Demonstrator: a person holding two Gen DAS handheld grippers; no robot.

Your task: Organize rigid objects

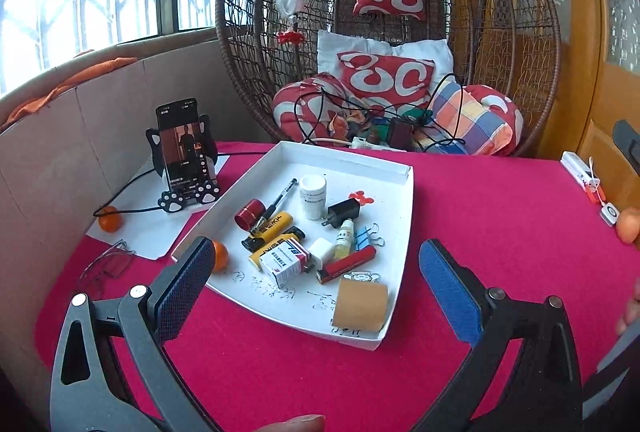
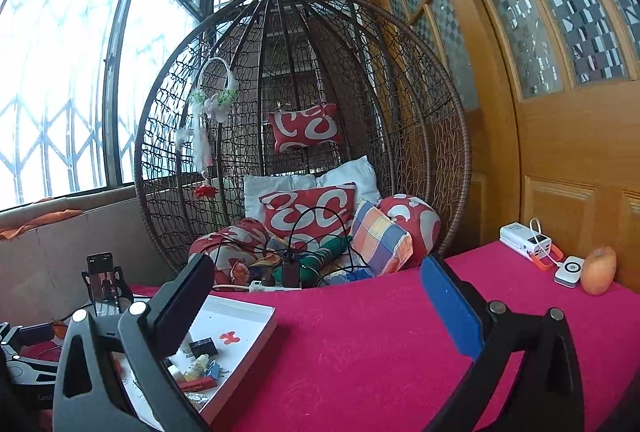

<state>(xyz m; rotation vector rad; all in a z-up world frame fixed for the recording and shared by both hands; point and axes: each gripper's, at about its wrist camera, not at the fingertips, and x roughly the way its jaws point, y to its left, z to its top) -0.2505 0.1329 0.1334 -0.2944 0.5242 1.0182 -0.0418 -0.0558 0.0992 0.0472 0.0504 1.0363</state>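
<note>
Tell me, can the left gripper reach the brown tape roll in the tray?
Probably yes: the left gripper is open, and the brown tape roll lies at the tray's near edge, uncovered.

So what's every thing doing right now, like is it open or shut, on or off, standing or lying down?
Left tongs: open, holding nothing.
Right tongs: open, holding nothing.
Phone: screen on, upright in its stand.
White bottle: upright, cap on.
Dropper bottle: lying down, capped.
Pen: lying down.
Tape roll: on its side.
White tray: uncovered.
</note>
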